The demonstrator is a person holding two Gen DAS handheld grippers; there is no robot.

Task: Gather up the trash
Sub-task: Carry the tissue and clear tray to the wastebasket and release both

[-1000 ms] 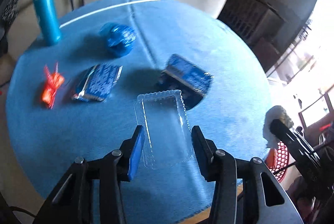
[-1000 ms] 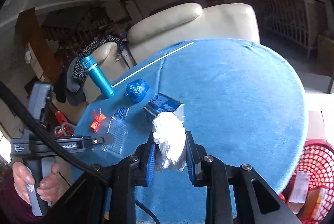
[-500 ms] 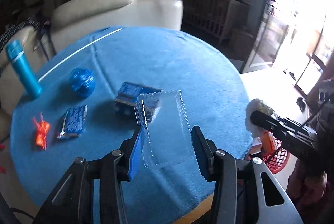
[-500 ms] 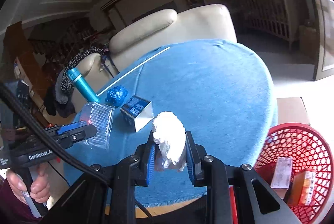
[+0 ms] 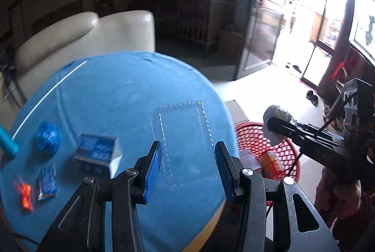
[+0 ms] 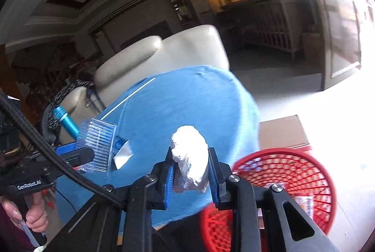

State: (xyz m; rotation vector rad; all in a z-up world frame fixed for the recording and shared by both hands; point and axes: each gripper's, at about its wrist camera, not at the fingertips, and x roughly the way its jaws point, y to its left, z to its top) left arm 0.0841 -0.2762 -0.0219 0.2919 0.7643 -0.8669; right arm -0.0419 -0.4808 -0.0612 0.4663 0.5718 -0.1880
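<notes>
My left gripper (image 5: 187, 153) is shut on a clear plastic tray (image 5: 185, 141), held above the right side of the blue round table (image 5: 121, 97); the same tray (image 6: 98, 146) shows at the left of the right wrist view. My right gripper (image 6: 191, 167) is shut on a crumpled white wad (image 6: 189, 155), seen also as a wad (image 5: 276, 123) hanging over the red mesh basket (image 5: 262, 146). That basket (image 6: 293, 172) stands on the floor beside the table with some packets inside.
On the table lie a blue box (image 5: 98, 151), a blue crumpled ball (image 5: 48, 138), a small blue wrapper (image 5: 48, 178) and an orange wrapper (image 5: 24, 193). A teal bottle (image 6: 65, 120) stands at the far left. A cream armchair (image 5: 82, 40) sits behind; cardboard (image 6: 283, 132) lies by the basket.
Both grippers have swung right with their loads, away from the table's middle. The red basket has come into full view, and the wad now hangs near it.
</notes>
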